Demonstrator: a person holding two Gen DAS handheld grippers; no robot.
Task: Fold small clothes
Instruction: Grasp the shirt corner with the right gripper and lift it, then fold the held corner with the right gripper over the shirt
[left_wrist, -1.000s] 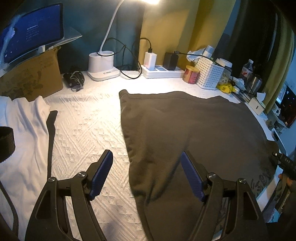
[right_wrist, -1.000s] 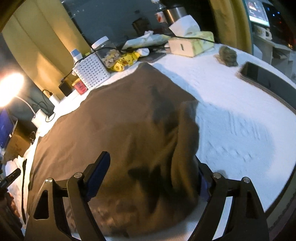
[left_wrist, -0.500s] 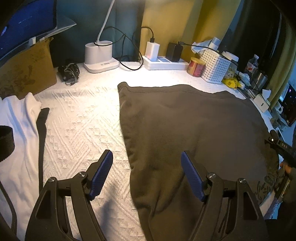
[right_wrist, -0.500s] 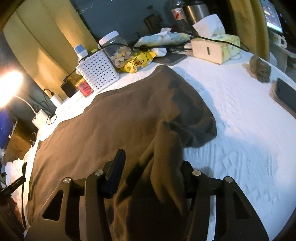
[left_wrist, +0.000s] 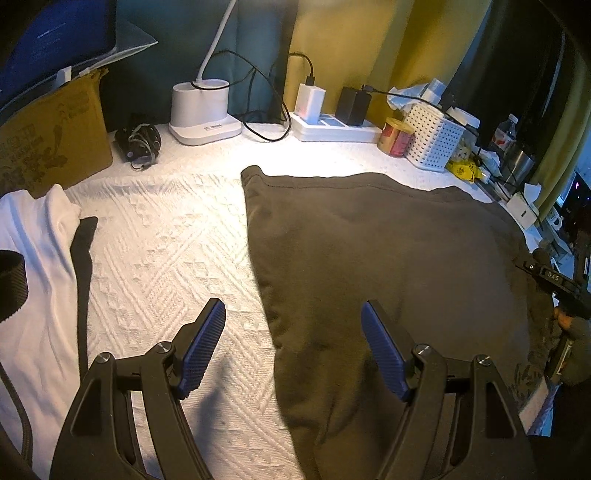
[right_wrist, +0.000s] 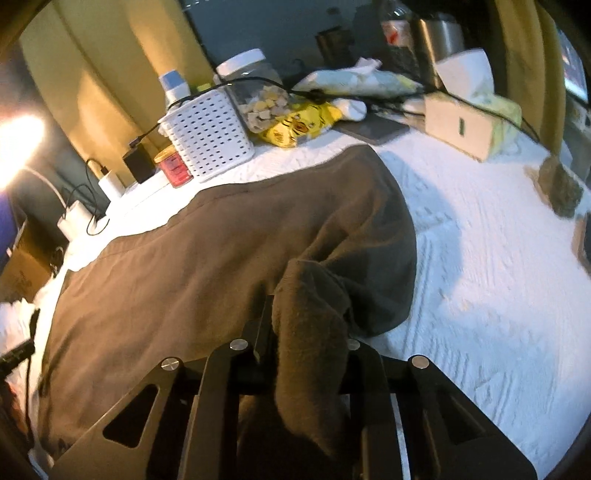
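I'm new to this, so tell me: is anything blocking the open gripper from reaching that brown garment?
Nothing visible does. The left gripper is open above the brown garment's near left edge, with only bare white bedspread beneath. The right gripper is already shut on the other side.

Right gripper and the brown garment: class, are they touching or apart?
Touching. The right wrist view shows the right gripper shut on a bunched fold of the brown garment, with cloth pinched between it.

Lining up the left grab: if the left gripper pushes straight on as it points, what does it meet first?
Most likely the left edge of the dark olive-brown garment, which runs between the open left gripper fingers on the white textured cover. Depth is unclear.
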